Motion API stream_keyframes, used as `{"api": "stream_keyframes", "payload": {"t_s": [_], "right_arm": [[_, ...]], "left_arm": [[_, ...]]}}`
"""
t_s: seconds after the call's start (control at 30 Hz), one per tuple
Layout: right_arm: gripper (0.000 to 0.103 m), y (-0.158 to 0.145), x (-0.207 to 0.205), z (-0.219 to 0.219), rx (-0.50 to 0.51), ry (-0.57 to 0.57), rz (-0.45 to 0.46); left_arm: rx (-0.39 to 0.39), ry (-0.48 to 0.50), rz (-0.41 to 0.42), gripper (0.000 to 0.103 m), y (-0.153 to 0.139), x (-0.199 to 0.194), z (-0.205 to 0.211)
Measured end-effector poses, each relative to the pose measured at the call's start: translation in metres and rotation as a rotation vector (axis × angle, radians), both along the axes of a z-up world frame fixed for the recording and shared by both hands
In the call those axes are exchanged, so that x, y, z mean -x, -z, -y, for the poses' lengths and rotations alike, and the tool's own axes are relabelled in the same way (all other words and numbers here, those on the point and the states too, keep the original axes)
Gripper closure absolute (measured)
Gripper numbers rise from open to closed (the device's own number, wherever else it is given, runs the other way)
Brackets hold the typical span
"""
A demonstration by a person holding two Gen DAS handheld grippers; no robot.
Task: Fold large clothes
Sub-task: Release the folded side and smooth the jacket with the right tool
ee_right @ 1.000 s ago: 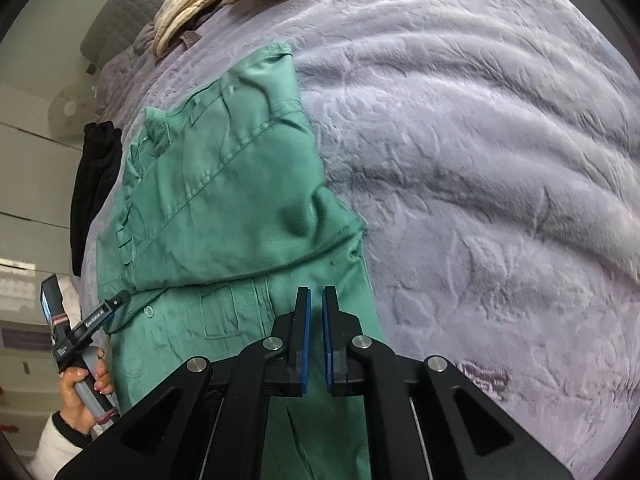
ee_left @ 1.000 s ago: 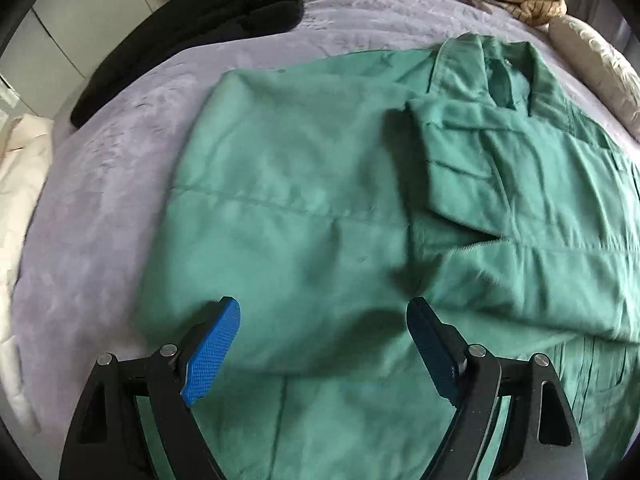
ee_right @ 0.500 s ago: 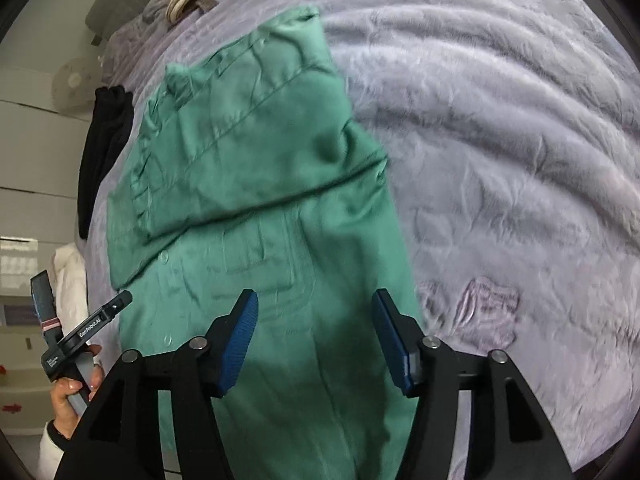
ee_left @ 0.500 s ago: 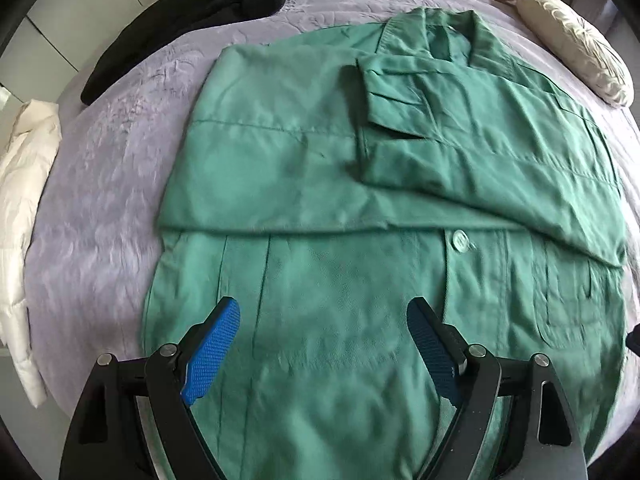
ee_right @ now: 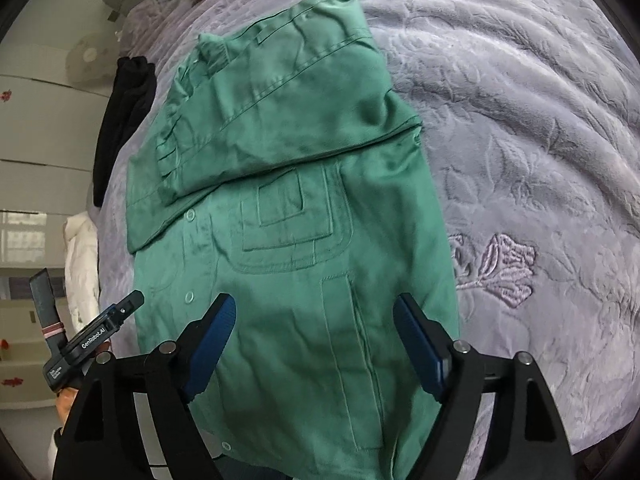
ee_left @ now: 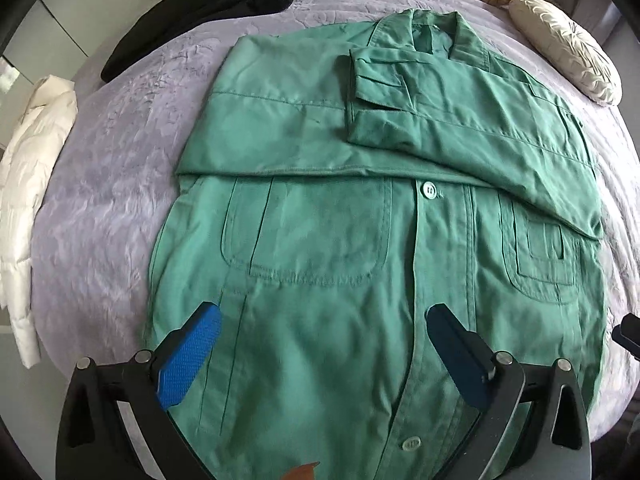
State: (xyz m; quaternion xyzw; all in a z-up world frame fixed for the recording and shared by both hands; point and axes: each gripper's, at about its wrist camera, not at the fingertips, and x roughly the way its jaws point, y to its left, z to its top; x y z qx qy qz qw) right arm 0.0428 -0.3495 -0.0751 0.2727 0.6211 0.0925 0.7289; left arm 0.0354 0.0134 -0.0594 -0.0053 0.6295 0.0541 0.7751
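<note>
So the green jacket (ee_left: 328, 264) is lying flat, front side up, in the middle of the purple bedspread (ee_left: 104, 200), collar toward the far edge, with both sleeves already crossed over the chest. Both grippers hang above the hem end with nothing between the pads: the left gripper (ee_left: 322, 354) has its jaws apart and opening wider, and the right gripper (ee_right: 316, 344) is opening too, empty. My guess for the step in hand is the bottom-to-top fold, so I'd grab the hem at its two corners, one per gripper, pinch through all the layers, and carry them up evenly so the button line stays straight and the sleeves don't slide. The left view gives you the whole jacket, the collar, the white coat (ee_left: 32, 184) at the bed's left edge, the black clothing (ee_left: 208, 16) and a pillow (ee_left: 568, 60) at the far side. The right view shows what that one misses: the embroidered rose (ee_right: 500, 268) on the bedspread and the person's hand (ee_right: 66, 400) holding the left tool.
</note>
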Motion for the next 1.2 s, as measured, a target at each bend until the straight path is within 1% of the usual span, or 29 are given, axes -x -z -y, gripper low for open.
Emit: {"api": "stream_keyframes", "payload": {"t_s": [0.03, 0.07, 0.1, 0.17, 0.23, 0.33, 0.43, 0.5, 0.57, 0.63, 0.8, 0.87, 1.03, 1.1, 1.2], "right_arm": [[0.007, -0.001, 0.002, -0.002, -0.009, -0.003, 0.001], [0.001, -0.002, 0.004, -0.003, -0.015, -0.003, 0.004], [0.0, -0.004, 0.007, -0.004, -0.013, 0.003, 0.016], [0.0, -0.008, 0.011, -0.006, -0.008, 0.007, 0.035], [0.0, -0.009, 0.015, -0.008, -0.018, 0.006, 0.034], [0.0, -0.004, 0.022, -0.013, -0.059, 0.015, 0.002], [0.0, 0.004, 0.033, -0.021, -0.082, 0.033, -0.033], [0.0, 0.009, 0.043, -0.028, -0.079, 0.046, -0.045], [0.0, 0.014, 0.054, -0.036, -0.083, 0.057, -0.05], [0.0, 0.018, 0.067, -0.044, -0.081, 0.066, -0.058], [0.0, 0.024, 0.103, -0.067, -0.088, 0.068, -0.077], [0.0, 0.023, 0.114, -0.071, -0.088, 0.078, -0.075], [0.0, 0.014, 0.137, -0.064, -0.082, 0.132, -0.049], [0.0, 0.009, 0.144, -0.055, -0.067, 0.158, -0.031], [0.0, 0.001, 0.153, -0.034, -0.029, 0.22, -0.004]], "left_arm": [[-0.004, 0.0, -0.002, 0.0, -0.001, 0.004, 0.0], [-0.008, 0.001, -0.002, 0.0, -0.001, 0.007, 0.0], [-0.01, 0.003, -0.002, 0.0, -0.002, 0.01, 0.0], [-0.01, 0.003, -0.004, 0.0, -0.004, 0.016, -0.003], [0.002, 0.0, -0.013, 0.0, -0.003, 0.023, -0.008], [0.021, -0.009, -0.019, 0.0, -0.003, 0.033, -0.015], [-0.009, -0.008, -0.012, 0.0, 0.001, 0.044, -0.025], [-0.012, 0.0, -0.027, 0.0, 0.008, 0.052, -0.033], [0.025, 0.016, -0.056, 0.0, 0.017, 0.067, -0.042], [0.039, 0.023, -0.072, 0.0, 0.023, 0.08, -0.05], [0.075, 0.002, -0.086, 0.0, 0.028, 0.118, -0.078], [0.074, -0.004, -0.084, 0.0, 0.027, 0.129, -0.091], [0.074, -0.026, -0.063, 0.0, 0.024, 0.142, -0.123], [0.089, -0.035, -0.058, 0.0, 0.024, 0.144, -0.133], [0.138, -0.051, -0.058, 0.0, 0.031, 0.148, -0.149]]}}
